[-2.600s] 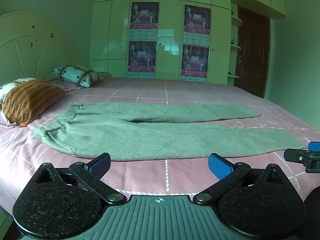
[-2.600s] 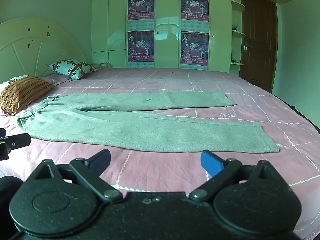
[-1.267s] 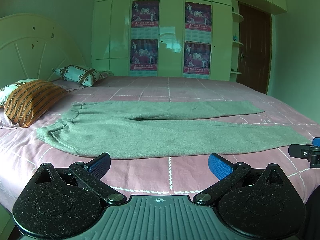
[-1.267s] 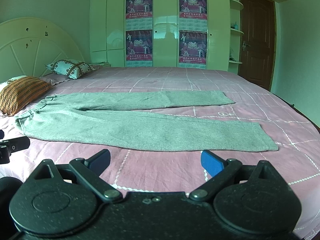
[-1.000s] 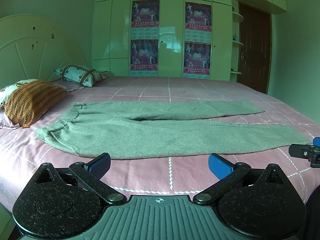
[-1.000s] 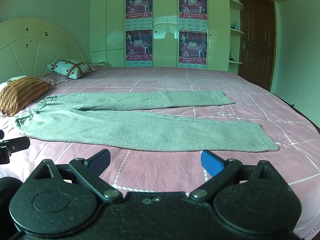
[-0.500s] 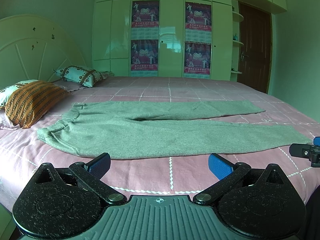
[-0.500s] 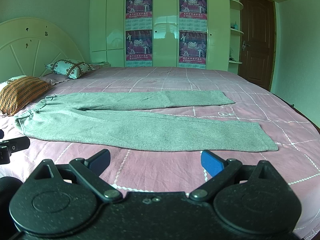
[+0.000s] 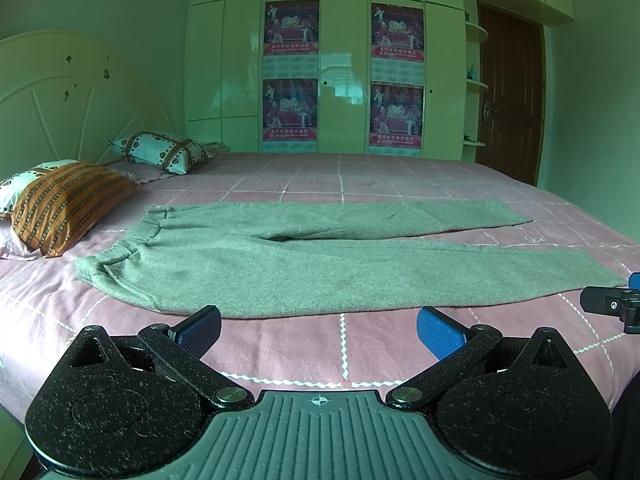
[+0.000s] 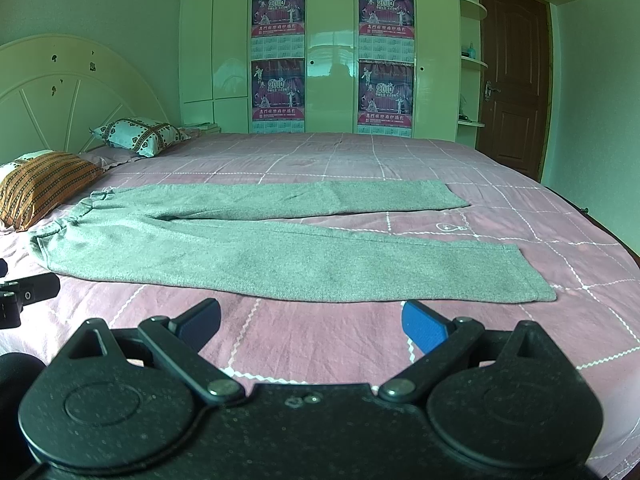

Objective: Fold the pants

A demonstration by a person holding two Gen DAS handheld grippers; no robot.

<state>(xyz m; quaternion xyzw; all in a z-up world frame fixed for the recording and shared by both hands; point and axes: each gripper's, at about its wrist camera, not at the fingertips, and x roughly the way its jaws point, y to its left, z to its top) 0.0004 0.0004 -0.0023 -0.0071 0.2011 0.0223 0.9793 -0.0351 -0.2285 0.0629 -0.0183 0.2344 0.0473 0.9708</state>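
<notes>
Grey-green pants (image 9: pixel 320 264) lie flat across the pink checked bed (image 9: pixel 344 332), waistband to the left, both legs spread apart and running right. They also show in the right wrist view (image 10: pixel 248 260). My left gripper (image 9: pixel 319 330) is open and empty, just short of the near leg's front edge. My right gripper (image 10: pixel 312 322) is open and empty, in front of the near leg toward its cuff. Each gripper's tip shows at the edge of the other's view.
An orange striped pillow (image 9: pixel 64 204) and a patterned pillow (image 9: pixel 160 152) lie at the left by the headboard (image 9: pixel 60 100). A wardrobe with posters (image 9: pixel 344 76) stands behind the bed. A brown door (image 9: pixel 512 100) is at the right.
Both grippers have stayed open and almost still; the views have shifted only slightly. The pants have not moved.
</notes>
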